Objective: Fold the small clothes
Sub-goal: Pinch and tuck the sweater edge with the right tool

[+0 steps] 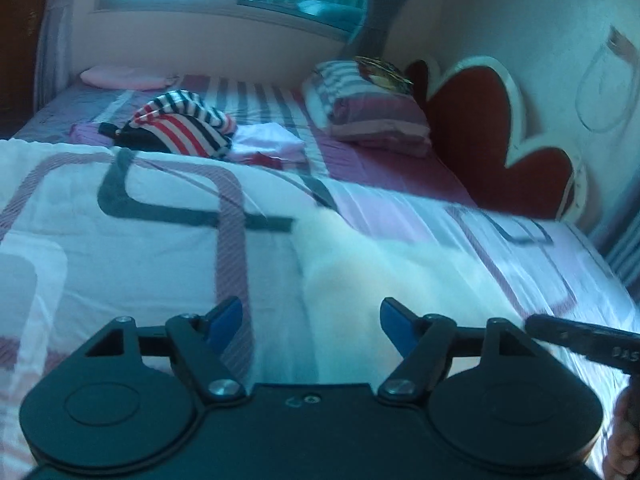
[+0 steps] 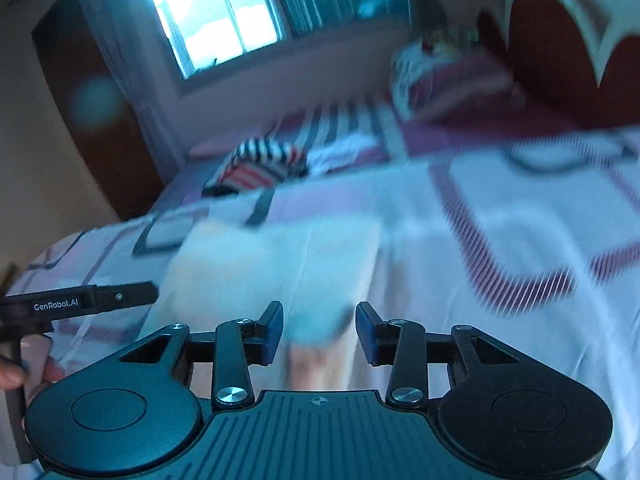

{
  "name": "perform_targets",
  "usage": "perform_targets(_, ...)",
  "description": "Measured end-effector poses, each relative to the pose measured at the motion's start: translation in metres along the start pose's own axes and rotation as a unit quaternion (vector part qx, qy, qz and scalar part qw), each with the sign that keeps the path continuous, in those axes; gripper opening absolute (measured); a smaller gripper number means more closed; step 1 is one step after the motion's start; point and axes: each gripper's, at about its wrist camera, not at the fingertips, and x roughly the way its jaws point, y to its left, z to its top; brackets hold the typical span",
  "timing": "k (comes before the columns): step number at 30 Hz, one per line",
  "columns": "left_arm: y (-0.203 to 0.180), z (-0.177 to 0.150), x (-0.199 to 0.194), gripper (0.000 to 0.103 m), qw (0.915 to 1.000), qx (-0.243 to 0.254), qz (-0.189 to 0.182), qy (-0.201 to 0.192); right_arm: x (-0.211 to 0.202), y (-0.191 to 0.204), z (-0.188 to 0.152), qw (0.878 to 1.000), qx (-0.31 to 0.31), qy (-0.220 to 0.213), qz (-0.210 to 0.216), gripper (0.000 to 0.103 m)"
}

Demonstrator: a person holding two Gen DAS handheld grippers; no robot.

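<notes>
A pale cream garment (image 1: pixel 360 264) lies flat on the patterned bedspread (image 1: pixel 120 240), just ahead of both grippers. My left gripper (image 1: pixel 310 312) stands open over its left part, with nothing between the blue pads. In the right wrist view the same garment (image 2: pixel 280 256) is blurred. My right gripper (image 2: pixel 319 316) hovers at its near edge, jaws apart, pads pressing on nothing. The right gripper's body (image 1: pixel 580 340) pokes in from the right of the left wrist view. The left gripper (image 2: pixel 80 304) shows at the left of the right wrist view.
A heap of red, white and navy striped clothes (image 1: pixel 180 128) lies farther up the bed beside a small folded white and pink stack (image 1: pixel 272 144). A striped pillow (image 1: pixel 368 108) leans by the red headboard (image 1: pixel 500 120). A person's hand (image 2: pixel 24 368) grips the left handle.
</notes>
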Motion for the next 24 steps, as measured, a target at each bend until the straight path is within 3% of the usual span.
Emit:
perform_targets(2,0.002,0.009,0.012,0.073,1.0000,-0.004,0.003,0.006,0.010,0.006,0.013,1.000,-0.014,0.001,0.007,0.039)
perform_targets(4,0.001,0.012,0.022,0.073,0.9999,0.000,0.007,0.014,0.028,0.017,0.019,0.999,-0.042,0.020,0.025,0.026)
perform_targets(7,-0.001,0.011,0.046,0.082,0.9981,0.010,0.023,0.057,0.063,0.026,0.012,0.992,-0.104,0.072,-0.019,0.017)
perform_targets(9,0.002,0.009,0.052,0.089,0.9979,-0.008,0.023,0.060,0.070,0.015,0.007,0.992,-0.100,0.066,-0.036,0.016)
perform_targets(12,-0.003,0.008,0.051,0.090,0.9977,0.001,0.033,0.059,0.072,0.008,0.004,0.993,-0.089,0.070,-0.043,0.016)
perform_targets(14,-0.004,0.007,0.045,0.089,0.9978,-0.001,0.032,0.059,0.071,0.006,0.001,0.992,-0.092,0.071,-0.042,0.016)
perform_targets(16,-0.005,0.006,0.028,0.081,0.9986,0.001,0.020,0.048,0.069,0.003,0.003,0.993,-0.082,0.075,-0.040,0.017)
perform_targets(20,-0.012,-0.019,-0.005,0.079,0.9991,0.021,0.005,0.038,0.035,0.015,0.004,0.993,-0.098,0.053,-0.034,0.017)
perform_targets(24,-0.018,-0.047,-0.013,0.082,0.9979,0.032,0.011,0.055,0.016,0.034,-0.024,0.988,-0.139,0.065,-0.034,0.017)
